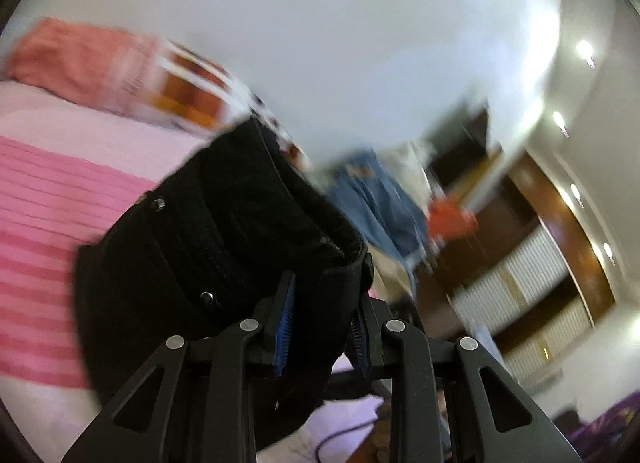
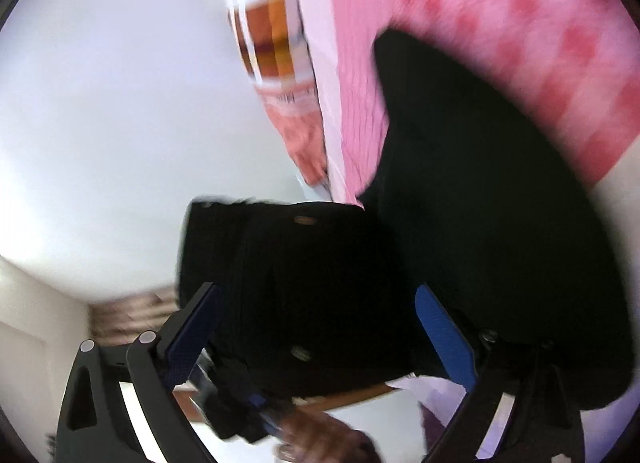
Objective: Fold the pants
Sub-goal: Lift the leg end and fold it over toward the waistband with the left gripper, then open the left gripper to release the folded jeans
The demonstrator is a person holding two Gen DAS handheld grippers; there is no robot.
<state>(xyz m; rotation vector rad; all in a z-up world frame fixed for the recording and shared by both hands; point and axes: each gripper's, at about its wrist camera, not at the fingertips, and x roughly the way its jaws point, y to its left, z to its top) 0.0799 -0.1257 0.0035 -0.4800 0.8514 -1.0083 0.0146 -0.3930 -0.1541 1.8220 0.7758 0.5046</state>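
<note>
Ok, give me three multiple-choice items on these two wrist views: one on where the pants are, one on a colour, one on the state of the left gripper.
1. Where is the waistband end of the pants?
A. Flat on the floor
B. Held up between the two grippers, above the bed
C. Hanging on a door

2. What colour is the bedspread?
A. Pink striped
B. Green
C. Plain grey

3. How is the left gripper?
A. Wide open and empty
B. Out of view
C. Shut on the pants

Answers:
1 B: the black pants hang from the left gripper and sit between the fingers of the right gripper, with the rest trailing onto the bed.
2 A: the bedspread shows pink and lighter pink bands.
3 C: its blue pads pinch the waistband fabric.
</note>
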